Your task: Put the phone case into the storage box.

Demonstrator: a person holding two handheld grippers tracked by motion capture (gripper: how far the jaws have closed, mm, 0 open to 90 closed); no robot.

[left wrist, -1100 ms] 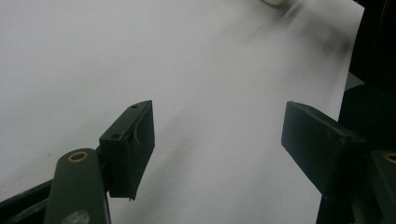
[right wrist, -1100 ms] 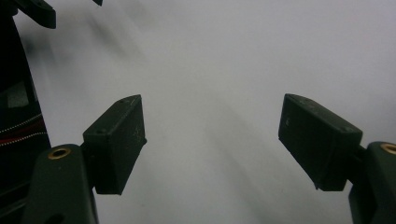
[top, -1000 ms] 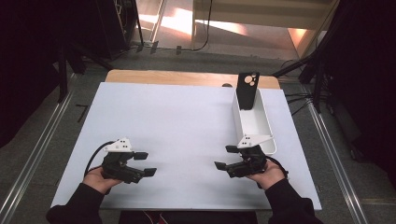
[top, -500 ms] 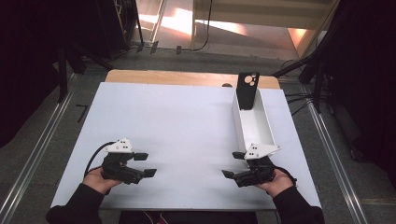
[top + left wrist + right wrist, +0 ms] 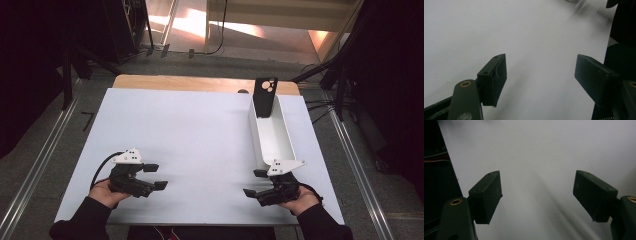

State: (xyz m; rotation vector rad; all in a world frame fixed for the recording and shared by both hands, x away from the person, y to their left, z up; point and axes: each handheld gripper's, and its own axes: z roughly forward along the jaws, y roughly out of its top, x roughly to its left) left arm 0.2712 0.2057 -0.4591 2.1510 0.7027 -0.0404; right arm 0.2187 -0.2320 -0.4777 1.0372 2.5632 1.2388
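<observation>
- Left claw sits near the desk's front-left corner, jaws spread wide and holding nothing; its own view has only bare white desk between the pads.
- It points inward, toward the middle of the desk, low over the surface. I'd call it parked, out of the way.
- Middle of the desk: nothing there, a clean lane.
- Right claw hangs near the front-right corner, jaws wide as well and holding nothing; white desk shows between its pads.
- Just behind it stands the tray, a long white trough running along the right edge toward the far side; its near end is just beside the right hand.
- The phone, dark, camera rings facing us, stands tilted up in the tray's far end, near the far-right corner, well apart from both claws.
- My read: the reach has not begun, and the phone is the likely target.
- To do it well, swing the right claw round to face the far edge, travel above the tray wall rather than through it, and keep the jaws wide until they straddle the phone's side edges.
- Pinch the sides, not the leaning face, or it could slide down into the tray.
</observation>
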